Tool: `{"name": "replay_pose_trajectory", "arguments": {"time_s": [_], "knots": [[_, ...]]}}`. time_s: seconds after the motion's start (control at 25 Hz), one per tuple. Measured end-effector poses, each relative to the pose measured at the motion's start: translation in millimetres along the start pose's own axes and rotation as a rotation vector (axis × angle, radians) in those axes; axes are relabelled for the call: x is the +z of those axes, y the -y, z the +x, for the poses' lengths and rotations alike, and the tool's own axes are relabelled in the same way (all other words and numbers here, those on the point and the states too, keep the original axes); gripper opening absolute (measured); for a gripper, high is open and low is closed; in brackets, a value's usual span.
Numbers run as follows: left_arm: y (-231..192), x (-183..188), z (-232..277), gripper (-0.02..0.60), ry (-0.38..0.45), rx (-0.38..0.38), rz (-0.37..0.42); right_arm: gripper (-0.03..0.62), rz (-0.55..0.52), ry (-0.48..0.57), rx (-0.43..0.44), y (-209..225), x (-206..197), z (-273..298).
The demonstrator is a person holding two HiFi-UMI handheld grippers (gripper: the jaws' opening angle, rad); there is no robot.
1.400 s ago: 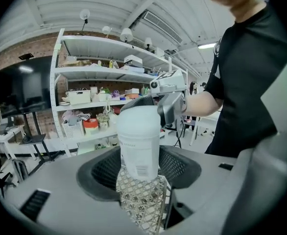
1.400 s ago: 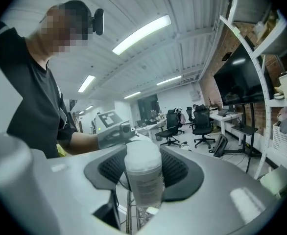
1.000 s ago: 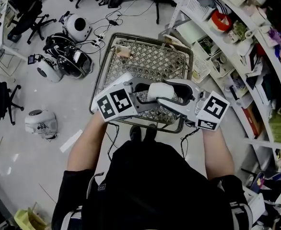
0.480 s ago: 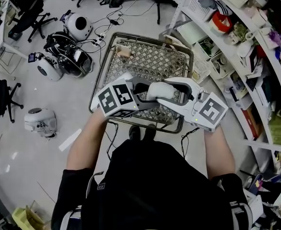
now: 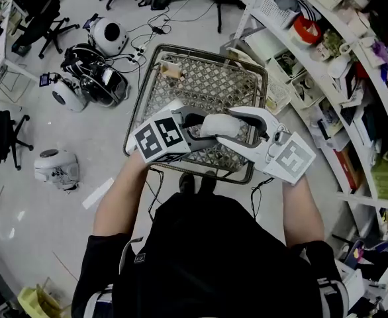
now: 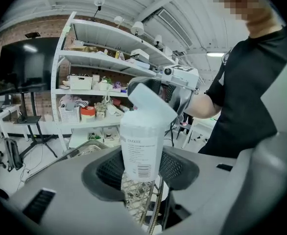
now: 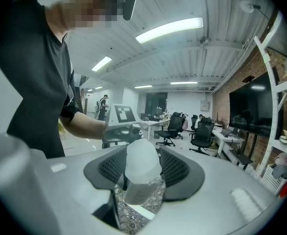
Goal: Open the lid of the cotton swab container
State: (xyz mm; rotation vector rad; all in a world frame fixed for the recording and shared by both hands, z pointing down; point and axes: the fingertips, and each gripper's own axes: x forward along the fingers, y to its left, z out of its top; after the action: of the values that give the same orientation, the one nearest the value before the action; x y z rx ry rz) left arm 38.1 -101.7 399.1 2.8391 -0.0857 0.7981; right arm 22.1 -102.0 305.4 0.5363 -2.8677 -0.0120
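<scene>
Above the cart I hold a translucent white cotton swab container (image 5: 220, 126) between both grippers. My left gripper (image 5: 202, 130) is shut on its labelled body (image 6: 141, 151), which stands upright between the black pads (image 6: 107, 173). The lid (image 6: 151, 104) sits tilted on the container's rim. My right gripper (image 5: 239, 121) comes in from the opposite side and is shut on that lid (image 7: 142, 161), with the container body (image 7: 139, 194) hanging below it. In the left gripper view the right gripper (image 6: 175, 84) shows just behind the lid.
A wire shopping cart (image 5: 181, 71) stands directly under the grippers. Curved shelves (image 5: 326, 52) packed with goods run along the right. Round robot parts (image 5: 88, 85) and cables lie on the floor at left, with office chairs (image 5: 42, 18) beyond.
The right gripper has twisted, its marker cube turning and sliding a little to the right. The container has shifted slightly left. The left gripper has barely moved.
</scene>
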Motion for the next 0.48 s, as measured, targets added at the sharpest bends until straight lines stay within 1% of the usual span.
{"name": "replay_pose_trajectory", "arguments": {"time_s": [0.16, 0.24, 0.36, 0.48], "knots": [[-11, -5, -12, 0.195, 0.028, 0.026, -0.021, 0.224, 0.009, 0.024, -0.004, 1, 4, -2], [-17, -8, -19, 0.195, 0.032, 0.044, -0.017, 0.217, -0.004, 0.032, 0.000, 1, 1, -2], [-20, -4, -18, 0.195, 0.025, 0.069, -0.015, 0.185, 0.013, 0.074, 0.015, 1, 4, -13], [-23, 4, -17, 0.195, 0.043, 0.088, -0.038, 0.157, 0.025, 0.088, 0.025, 2, 7, -22]]}}
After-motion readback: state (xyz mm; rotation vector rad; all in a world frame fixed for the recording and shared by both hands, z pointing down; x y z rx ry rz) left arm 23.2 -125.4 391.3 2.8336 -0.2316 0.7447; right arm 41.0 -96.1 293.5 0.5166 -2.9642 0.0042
